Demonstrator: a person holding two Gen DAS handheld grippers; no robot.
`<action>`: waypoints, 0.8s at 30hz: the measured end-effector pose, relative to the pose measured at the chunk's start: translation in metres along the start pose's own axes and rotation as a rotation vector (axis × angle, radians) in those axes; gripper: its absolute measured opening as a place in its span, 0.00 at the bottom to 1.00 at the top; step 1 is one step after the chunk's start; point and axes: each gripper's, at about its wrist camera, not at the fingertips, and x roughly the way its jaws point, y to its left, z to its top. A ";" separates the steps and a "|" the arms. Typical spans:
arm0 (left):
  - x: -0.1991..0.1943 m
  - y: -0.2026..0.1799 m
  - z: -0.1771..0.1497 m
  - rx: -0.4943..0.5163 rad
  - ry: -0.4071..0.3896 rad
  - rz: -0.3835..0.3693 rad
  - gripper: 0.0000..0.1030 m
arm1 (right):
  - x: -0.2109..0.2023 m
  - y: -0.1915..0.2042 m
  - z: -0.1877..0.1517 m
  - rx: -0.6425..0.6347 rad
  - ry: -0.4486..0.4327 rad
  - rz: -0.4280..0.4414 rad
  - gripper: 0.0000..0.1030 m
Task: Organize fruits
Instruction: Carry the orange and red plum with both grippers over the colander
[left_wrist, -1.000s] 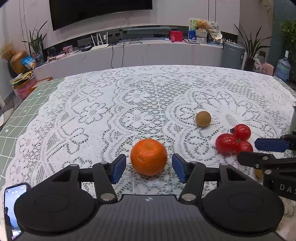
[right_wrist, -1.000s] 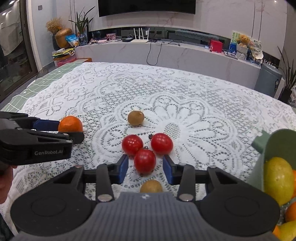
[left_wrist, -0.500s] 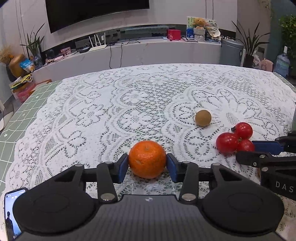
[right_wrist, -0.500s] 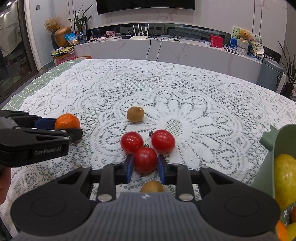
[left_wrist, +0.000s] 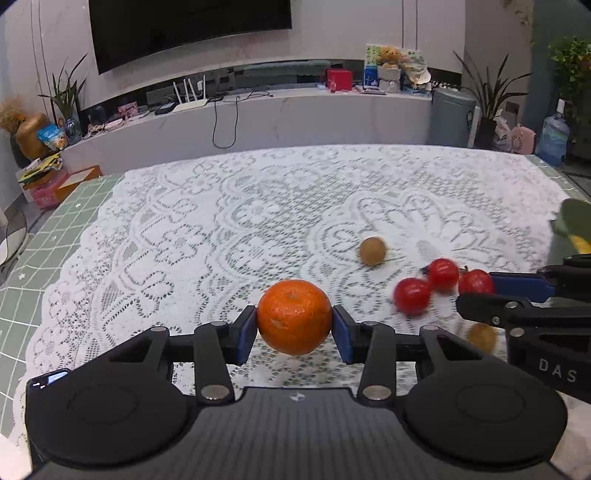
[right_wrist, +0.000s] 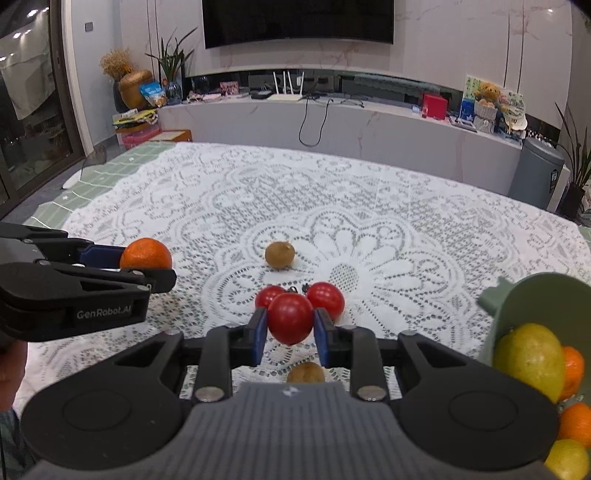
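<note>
My left gripper (left_wrist: 294, 328) is shut on an orange (left_wrist: 294, 316) and holds it just above the lace cloth; the orange also shows in the right wrist view (right_wrist: 146, 254). My right gripper (right_wrist: 290, 330) is shut on a red tomato (right_wrist: 290, 317), lifted a little above the cloth. Two more tomatoes (right_wrist: 325, 298) lie just behind it. A brown kiwi (right_wrist: 279, 254) lies farther back, and another brown fruit (right_wrist: 306, 373) lies under the right gripper.
A green bowl (right_wrist: 517, 302) at the right holds a yellow-green mango (right_wrist: 530, 360) and several citrus fruits. The white lace tablecloth (left_wrist: 258, 206) covers a green table (left_wrist: 22, 288). A white TV counter (left_wrist: 258, 122) stands beyond the far edge.
Both grippers closed on their fruit, the left on the orange and the right on the tomato, and both have lifted slightly off the cloth.
</note>
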 end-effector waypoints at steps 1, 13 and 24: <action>-0.005 -0.003 0.001 -0.002 -0.002 -0.006 0.47 | -0.005 -0.001 0.000 0.002 -0.008 0.003 0.23; -0.056 -0.050 0.014 0.025 -0.039 -0.145 0.47 | -0.077 -0.022 -0.007 0.024 -0.089 -0.021 0.23; -0.088 -0.107 0.022 0.096 -0.071 -0.299 0.47 | -0.133 -0.063 -0.021 0.077 -0.138 -0.111 0.23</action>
